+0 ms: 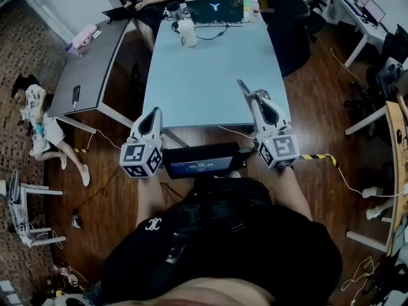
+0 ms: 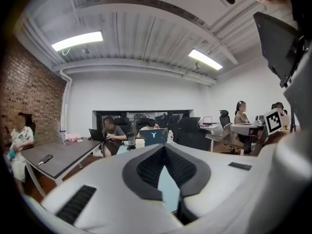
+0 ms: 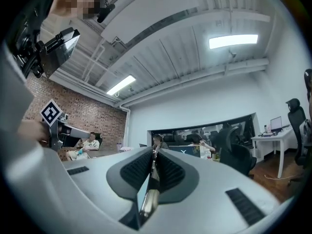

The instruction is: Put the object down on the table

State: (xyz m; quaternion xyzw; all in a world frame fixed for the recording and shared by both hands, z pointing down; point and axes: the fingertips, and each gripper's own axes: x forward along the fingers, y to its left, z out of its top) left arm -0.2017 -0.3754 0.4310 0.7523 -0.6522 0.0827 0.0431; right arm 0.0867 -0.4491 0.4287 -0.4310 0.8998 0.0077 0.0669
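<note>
A thin object [image 3: 149, 199] is pinched edge-on in the right gripper [image 3: 154, 152], above the near edge of the table [image 1: 210, 62] — the left gripper [image 2: 163, 147] is pressed together, empty. The object is best lowered flat onto the surface before being released.

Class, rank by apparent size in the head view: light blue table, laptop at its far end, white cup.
1. light blue table
2. laptop
3. white cup
The laptop and cup sit similarly far away, so their order holds.

thin grey strip [image 1: 244, 87], pinched edge-on in jaws; above table [image 1: 204, 75]
</note>
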